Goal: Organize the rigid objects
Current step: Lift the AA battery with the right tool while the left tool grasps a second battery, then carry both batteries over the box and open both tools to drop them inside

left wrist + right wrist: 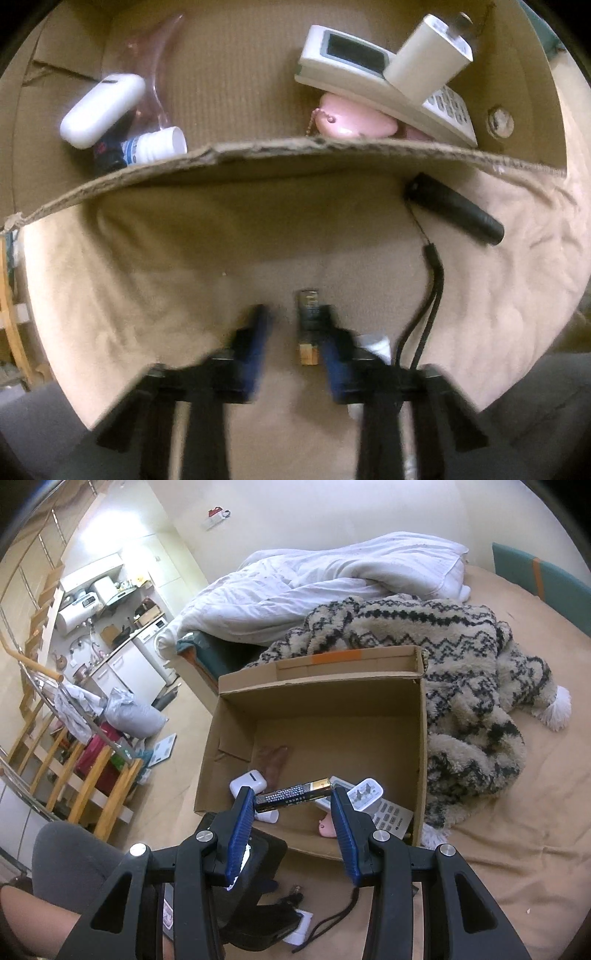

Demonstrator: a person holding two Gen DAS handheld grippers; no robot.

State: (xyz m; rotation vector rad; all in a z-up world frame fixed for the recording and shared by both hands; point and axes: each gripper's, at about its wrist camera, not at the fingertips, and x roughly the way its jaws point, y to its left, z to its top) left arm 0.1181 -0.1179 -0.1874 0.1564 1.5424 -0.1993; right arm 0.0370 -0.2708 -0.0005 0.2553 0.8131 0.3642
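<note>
Loose battery (309,317): laid before the cardboard box (258,149), between left gripper (293,314) jaws standing apart; may be knocked aside by off-centre closure. Held battery (295,794): clamped endwise by right gripper (291,795) jaws over the box; may be popped out.

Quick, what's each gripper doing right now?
Left gripper: open, with a small battery lying between its jaws.
Right gripper: closed on a long battery.
</note>
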